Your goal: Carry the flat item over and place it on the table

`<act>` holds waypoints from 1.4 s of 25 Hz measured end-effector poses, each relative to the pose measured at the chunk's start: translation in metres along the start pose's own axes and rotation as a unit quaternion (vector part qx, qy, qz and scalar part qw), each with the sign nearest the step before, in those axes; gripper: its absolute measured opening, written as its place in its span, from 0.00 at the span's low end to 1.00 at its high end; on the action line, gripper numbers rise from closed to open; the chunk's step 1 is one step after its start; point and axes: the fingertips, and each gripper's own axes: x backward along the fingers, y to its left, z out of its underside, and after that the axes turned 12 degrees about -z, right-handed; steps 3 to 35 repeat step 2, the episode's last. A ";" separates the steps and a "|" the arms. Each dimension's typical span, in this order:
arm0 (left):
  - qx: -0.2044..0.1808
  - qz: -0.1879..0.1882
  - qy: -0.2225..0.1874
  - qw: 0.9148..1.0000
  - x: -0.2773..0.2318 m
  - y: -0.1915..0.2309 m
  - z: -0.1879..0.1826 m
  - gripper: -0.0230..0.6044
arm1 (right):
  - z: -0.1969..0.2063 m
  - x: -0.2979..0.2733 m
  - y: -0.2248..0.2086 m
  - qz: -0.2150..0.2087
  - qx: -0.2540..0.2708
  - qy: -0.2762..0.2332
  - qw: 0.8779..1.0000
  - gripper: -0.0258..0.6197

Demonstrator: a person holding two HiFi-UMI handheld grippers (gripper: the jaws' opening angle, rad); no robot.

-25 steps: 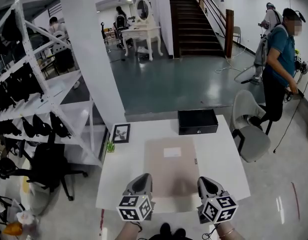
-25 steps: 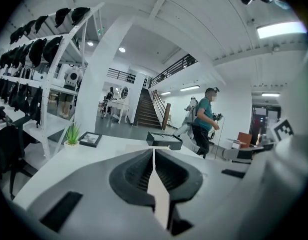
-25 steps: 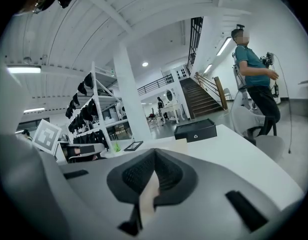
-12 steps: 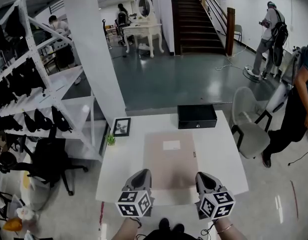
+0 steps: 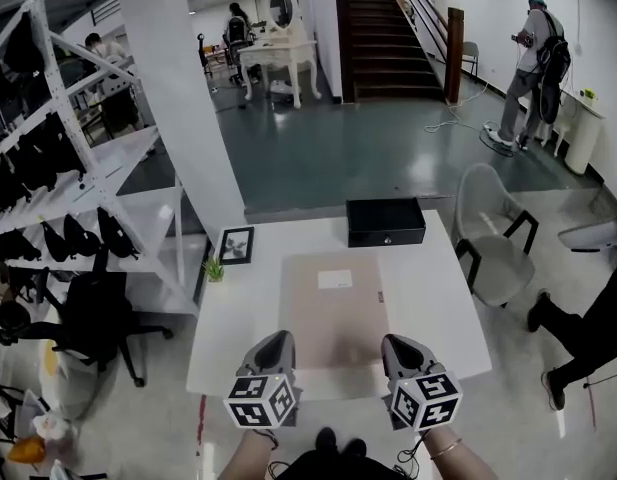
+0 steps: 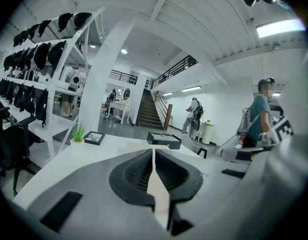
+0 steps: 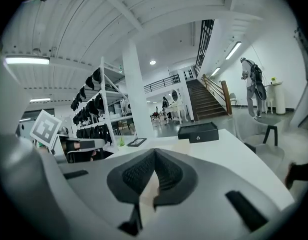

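**Flat item gripped at its near edge by both grippers, over the white tabletop**

The flat item (image 5: pixel 333 318) is a tan sheet with a small white label (image 5: pixel 335 280) towards its far end. In the head view it lies lengthwise over the middle of the tabletop (image 5: pixel 438 308), its long sides running away from the person. From that angle it is hard to say whether its underside rests on the surface or hangs just above it.

The left gripper (image 5: pixel 277 341) has the near left corner and the right gripper (image 5: pixel 397 344) the near right corner. In the left gripper view the jaws are pressed together on a thin tan edge of the sheet. The right gripper view shows the same, with the jaws closed tight on a tan sliver between the ribbed pads.

Beyond the sheet's far end a black box (image 5: pixel 386 222) sits at the far edge of the tabletop. A small framed picture (image 5: pixel 235 245) and a little green plant (image 5: pixel 214 268) stand at the far left corner. A grey chair (image 5: pixel 493 248) is just beside the right side, and a white shelving rack (image 5: pixel 78 168) with dark items stands to the left. Farther off are a staircase (image 5: pixel 388 38) and a standing person (image 5: pixel 528 63).
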 end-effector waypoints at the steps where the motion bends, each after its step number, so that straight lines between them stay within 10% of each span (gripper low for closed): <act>1: 0.000 -0.002 -0.001 1.000 0.000 -0.001 0.000 0.07 | 0.000 0.001 -0.001 0.000 0.001 0.001 1.000 0.04; 35: 0.000 -0.004 -0.001 1.000 0.000 -0.002 -0.001 0.07 | -0.001 0.002 -0.002 0.000 0.002 0.001 1.000 0.04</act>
